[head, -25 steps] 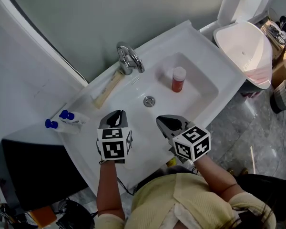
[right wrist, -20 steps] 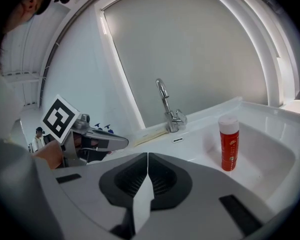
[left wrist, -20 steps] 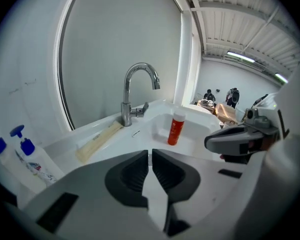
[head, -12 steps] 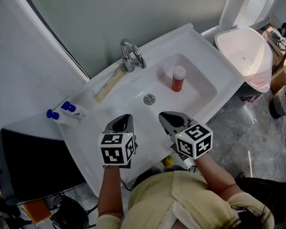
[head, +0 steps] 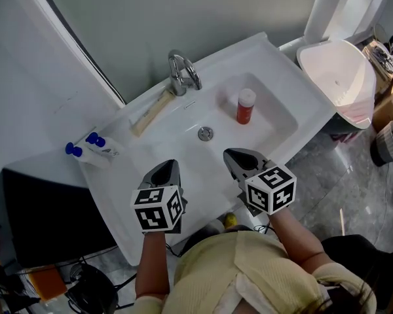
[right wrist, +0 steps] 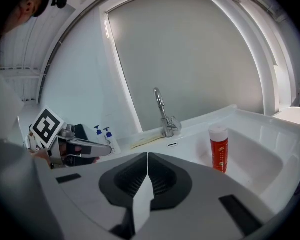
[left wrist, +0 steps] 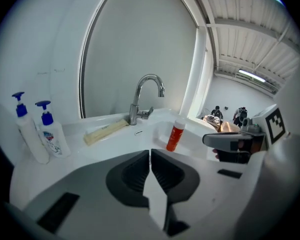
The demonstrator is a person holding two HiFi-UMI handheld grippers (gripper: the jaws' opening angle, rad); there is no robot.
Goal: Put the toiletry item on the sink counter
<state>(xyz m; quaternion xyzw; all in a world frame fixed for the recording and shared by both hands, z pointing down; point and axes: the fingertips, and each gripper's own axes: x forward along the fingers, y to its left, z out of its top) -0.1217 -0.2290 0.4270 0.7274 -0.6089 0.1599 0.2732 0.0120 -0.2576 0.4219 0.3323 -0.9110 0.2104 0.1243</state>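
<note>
Your left claw (left wrist: pixel 150 151) and right claw (right wrist: pixel 148 155) both together (nothing between either), red bottle (head: pixel 245 106) upright inside the sink (head: pixel 280 124).

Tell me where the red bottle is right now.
In the head view the red bottle stands upright inside the sink basin, just right of the drain and ahead of the right gripper.
</note>
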